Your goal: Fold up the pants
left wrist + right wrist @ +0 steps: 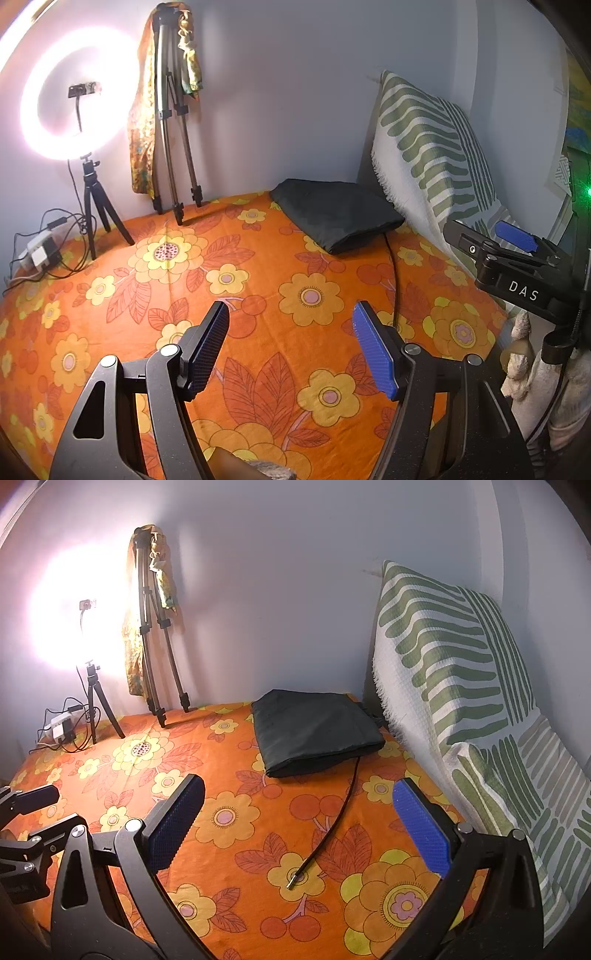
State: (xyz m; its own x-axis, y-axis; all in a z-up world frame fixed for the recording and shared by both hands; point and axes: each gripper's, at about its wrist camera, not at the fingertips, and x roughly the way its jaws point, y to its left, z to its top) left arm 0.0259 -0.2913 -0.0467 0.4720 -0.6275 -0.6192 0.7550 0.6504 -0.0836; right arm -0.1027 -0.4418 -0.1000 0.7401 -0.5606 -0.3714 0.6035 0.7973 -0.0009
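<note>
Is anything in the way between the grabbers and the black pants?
Nothing solid. Only bare flowered bedsheet separates both open grippers from the folded black pants. A thin black cable lies before the right gripper.

Beyond the right claw (297, 823), the far end of the black cable (341, 805) is hidden under the folded black pants (314, 731). In the right wrist view the ring light (79, 622) is washed out by glare. At the left edge of that view, the left claw (33, 797) is cut off.
</note>
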